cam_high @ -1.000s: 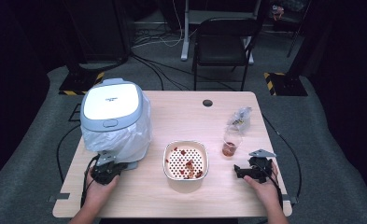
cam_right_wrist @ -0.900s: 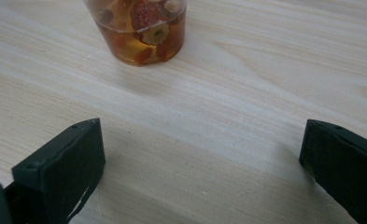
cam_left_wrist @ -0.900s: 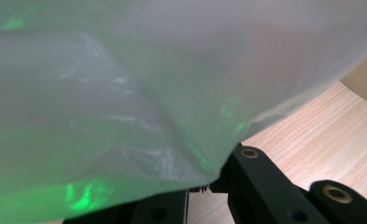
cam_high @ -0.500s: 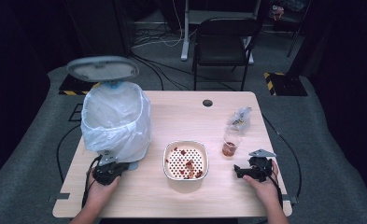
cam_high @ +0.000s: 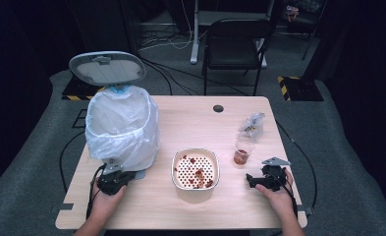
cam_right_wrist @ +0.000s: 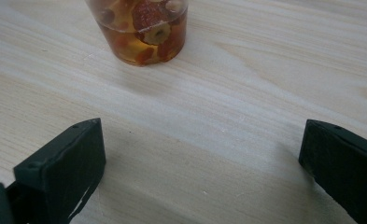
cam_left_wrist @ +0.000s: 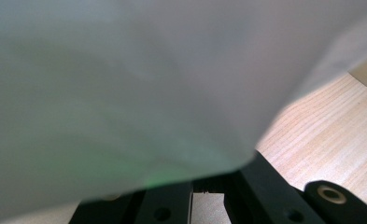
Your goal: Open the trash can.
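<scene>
A bin lined with a white plastic bag stands at the table's left, its grey lid raised upright behind it. My left gripper lies at the bin's foot, shut; in the left gripper view its jaws sit close together under the overhanging bag. My right gripper rests near the front right edge, open, with bare wood between its jaws. Ahead of it stands a clear cup of red fruit pieces in liquid.
A white perforated bowl with red scraps sits at the front middle of the wooden table. A crumpled clear bag lies behind the cup. A black chair stands beyond the far edge.
The bin's lid has swung from closed to fully upright. Both hands have kept their places.
</scene>
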### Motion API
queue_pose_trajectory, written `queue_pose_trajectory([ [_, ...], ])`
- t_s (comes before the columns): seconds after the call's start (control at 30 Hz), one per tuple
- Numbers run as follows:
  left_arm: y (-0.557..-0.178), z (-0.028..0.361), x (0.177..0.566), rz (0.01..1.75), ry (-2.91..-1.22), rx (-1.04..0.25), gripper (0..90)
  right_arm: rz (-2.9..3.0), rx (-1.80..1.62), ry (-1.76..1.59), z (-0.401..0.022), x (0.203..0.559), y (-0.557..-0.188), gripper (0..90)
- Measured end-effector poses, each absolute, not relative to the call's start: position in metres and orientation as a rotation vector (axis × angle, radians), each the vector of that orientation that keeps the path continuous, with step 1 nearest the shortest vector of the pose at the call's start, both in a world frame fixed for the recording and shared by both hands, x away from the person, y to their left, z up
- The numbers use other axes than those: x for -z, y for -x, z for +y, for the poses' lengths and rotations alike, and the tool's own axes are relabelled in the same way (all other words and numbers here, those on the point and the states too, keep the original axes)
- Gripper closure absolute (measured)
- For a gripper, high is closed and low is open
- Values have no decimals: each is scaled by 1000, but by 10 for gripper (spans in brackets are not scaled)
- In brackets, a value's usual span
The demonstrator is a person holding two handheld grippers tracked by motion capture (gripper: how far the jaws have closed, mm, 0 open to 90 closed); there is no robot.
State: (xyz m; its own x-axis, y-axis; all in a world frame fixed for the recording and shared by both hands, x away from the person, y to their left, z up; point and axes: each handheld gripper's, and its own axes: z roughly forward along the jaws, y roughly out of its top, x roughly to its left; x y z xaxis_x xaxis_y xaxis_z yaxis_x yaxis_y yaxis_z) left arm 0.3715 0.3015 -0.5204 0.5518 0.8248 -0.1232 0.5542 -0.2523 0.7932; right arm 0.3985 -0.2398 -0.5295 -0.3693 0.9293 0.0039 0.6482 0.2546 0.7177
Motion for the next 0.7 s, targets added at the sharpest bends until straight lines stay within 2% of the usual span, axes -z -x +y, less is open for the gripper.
queue_pose_trajectory([
  [0.13,-371,301,520,1119,-1940,-405,900,2105,-899,-1449,-239,528,-397,38],
  [0.23,-372,301,520,1119,-1940,-404,900,2103,-887,-1457,-240,524,-395,156],
  [0.7,-370,298,520,1146,-1930,-401,900,2066,-890,-1546,-256,492,-396,278],
])
